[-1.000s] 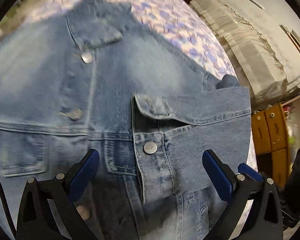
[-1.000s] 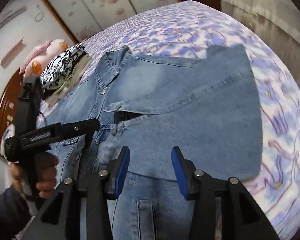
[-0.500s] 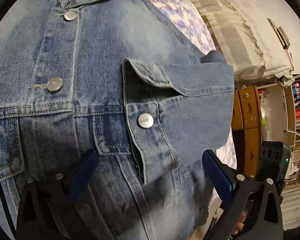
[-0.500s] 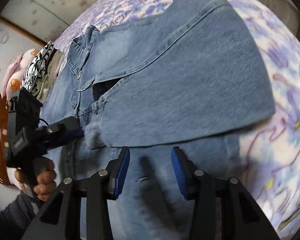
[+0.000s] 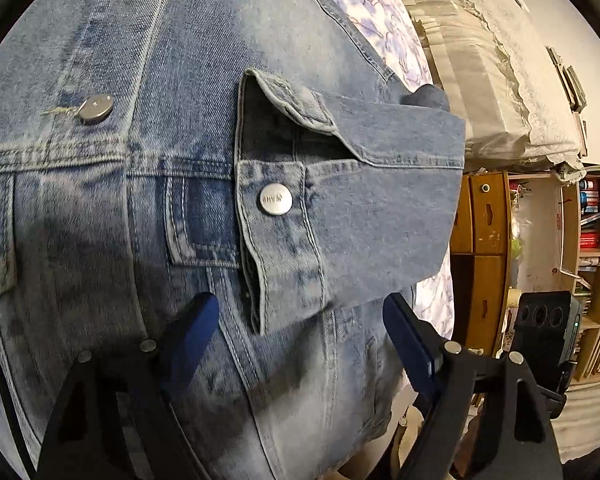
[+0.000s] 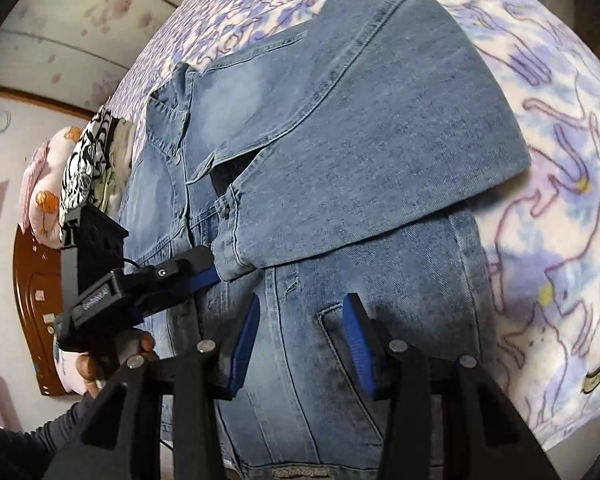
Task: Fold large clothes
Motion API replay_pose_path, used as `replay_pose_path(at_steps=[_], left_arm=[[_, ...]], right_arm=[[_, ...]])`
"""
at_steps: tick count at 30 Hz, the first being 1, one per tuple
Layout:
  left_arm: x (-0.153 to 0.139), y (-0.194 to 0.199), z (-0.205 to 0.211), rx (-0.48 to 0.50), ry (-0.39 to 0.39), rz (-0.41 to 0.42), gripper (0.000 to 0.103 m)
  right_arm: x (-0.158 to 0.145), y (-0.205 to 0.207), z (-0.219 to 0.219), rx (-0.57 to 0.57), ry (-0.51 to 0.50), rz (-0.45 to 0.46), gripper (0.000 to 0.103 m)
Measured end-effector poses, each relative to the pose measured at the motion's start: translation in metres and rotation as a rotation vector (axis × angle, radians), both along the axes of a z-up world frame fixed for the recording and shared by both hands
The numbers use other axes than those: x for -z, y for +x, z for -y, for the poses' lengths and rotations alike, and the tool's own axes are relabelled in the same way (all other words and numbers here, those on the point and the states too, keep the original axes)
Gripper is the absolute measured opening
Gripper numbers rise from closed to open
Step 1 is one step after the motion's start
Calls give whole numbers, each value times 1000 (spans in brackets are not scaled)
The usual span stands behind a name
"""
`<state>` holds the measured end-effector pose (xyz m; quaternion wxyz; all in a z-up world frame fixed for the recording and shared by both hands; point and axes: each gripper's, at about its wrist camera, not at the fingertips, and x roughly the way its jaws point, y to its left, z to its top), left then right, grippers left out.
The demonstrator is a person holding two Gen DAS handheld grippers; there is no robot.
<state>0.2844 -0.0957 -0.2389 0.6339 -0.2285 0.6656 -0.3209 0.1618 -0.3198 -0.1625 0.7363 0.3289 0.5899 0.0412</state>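
Lying flat on the bed (image 6: 572, 128) is a blue denim jacket (image 6: 380, 312), front side up. It covers the middle of the bed and reaches down to the near edge. One sleeve (image 6: 360, 152) is folded across the chest of the jacket. Its cuff (image 5: 284, 240) rests near the row of buttons, and a silver cuff button (image 5: 276, 199) shows on it.

The left gripper (image 5: 300, 344) hangs just over the jacket, right below the cuff. Its two blue fingers (image 5: 190, 332) are spread wide, and nothing is between them. In the right wrist view the left gripper (image 6: 216, 270) has its tip right beside the cuff end of the sleeve, but I cannot tell if it touches.

The right gripper (image 6: 298, 344) is over the lower part of the jacket, near a slanted pocket (image 6: 332, 332). Its fingers are partly spread, and they hold nothing.

A pink pillow (image 6: 40, 196) and a black and white cloth (image 6: 86, 160) sit at the far corner of the bed. A wooden shelf (image 5: 588, 264) with books stands past the side of the bed.
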Motion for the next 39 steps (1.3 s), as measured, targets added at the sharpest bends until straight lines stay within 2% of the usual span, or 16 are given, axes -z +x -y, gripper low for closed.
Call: replay_pose_path(at_steps=[2,3,4,8,12,13,14,17,20,22,25,28,31,35,37,39], left_arm=[[1,4,2,-8,-19,1,82],[-2,6,7,-2,-63,-1,79],[-3,4,10,12,-90,-5,69],[2,3,34,32,-12,9,69],[19,4,33,-40,-19,-50,69],[19,6,35,-54,-3,-67,62],[17,7,36,-53,24,-73,14],[4,11,47,-43,72,-81,8],[-47,13,54,-13,81,63,7],[-96,18,60,-3,70,192,7],[-154,24,52,-25,95,361,6],[-184,29,27,-84,159,470,6],[-171,36,-9,-145,307,477,6],[-119,39,-68,-232,511,403,7],[-88,41,-106,-268,559,322,8],[-60,40,-127,-292,559,215,16]], right_arm=[[3,1,-1,2,11,-2,43],[5,2,-1,2,14,-3,44],[5,1,0,5,20,-4,43],[4,1,8,17,25,-5,43],[-4,1,17,32,11,13,44],[-6,1,19,36,5,16,43],[-7,1,20,39,1,16,44],[-12,-1,25,53,-25,10,43],[-21,-1,30,70,-59,23,44],[-36,-1,35,82,-100,57,44],[-51,3,39,80,-145,94,43],[-58,9,38,70,-161,108,43],[-51,15,33,62,-160,95,44],[-30,19,21,41,-143,60,44],[-25,19,16,28,-139,49,44],[-19,21,11,7,-138,32,44]])
